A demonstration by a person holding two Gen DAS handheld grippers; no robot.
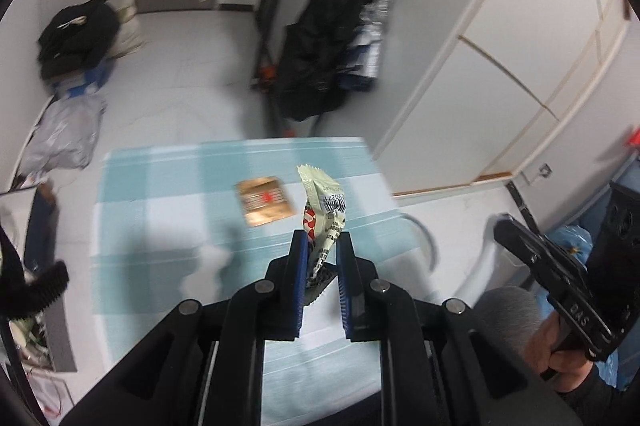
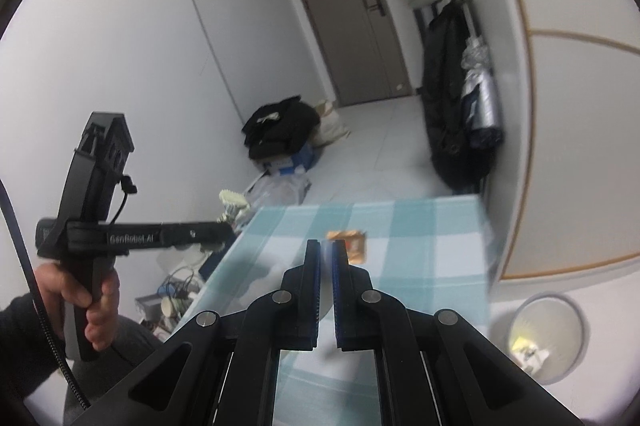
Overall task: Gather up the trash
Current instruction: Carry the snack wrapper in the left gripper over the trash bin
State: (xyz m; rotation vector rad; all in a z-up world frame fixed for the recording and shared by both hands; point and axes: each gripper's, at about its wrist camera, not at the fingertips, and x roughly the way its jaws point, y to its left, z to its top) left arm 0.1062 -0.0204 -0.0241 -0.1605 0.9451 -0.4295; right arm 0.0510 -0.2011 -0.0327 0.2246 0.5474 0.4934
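Note:
My left gripper (image 1: 322, 238) is shut on a cream snack wrapper (image 1: 322, 202) with red print and a barcode, held upright above the checked table. The wrapper also shows in the right wrist view (image 2: 234, 204), sticking up from the left gripper at the table's left edge. A brown foil wrapper (image 1: 265, 200) lies flat on the blue-and-white checked tablecloth (image 1: 168, 194), just left of and beyond the held wrapper. My right gripper (image 2: 327, 246) is shut and empty above the table, with the brown wrapper (image 2: 352, 244) just beyond its tips. A round bin (image 2: 544, 334) with some trash inside stands on the floor at the table's right.
A white cabinet (image 1: 500, 66) stands right of the table. Dark coats (image 1: 320, 46) hang behind it. A black bag on boxes (image 2: 280, 130) and a grey plastic bag (image 1: 64, 134) lie on the floor at left. A closed door (image 2: 352, 18) is at the back.

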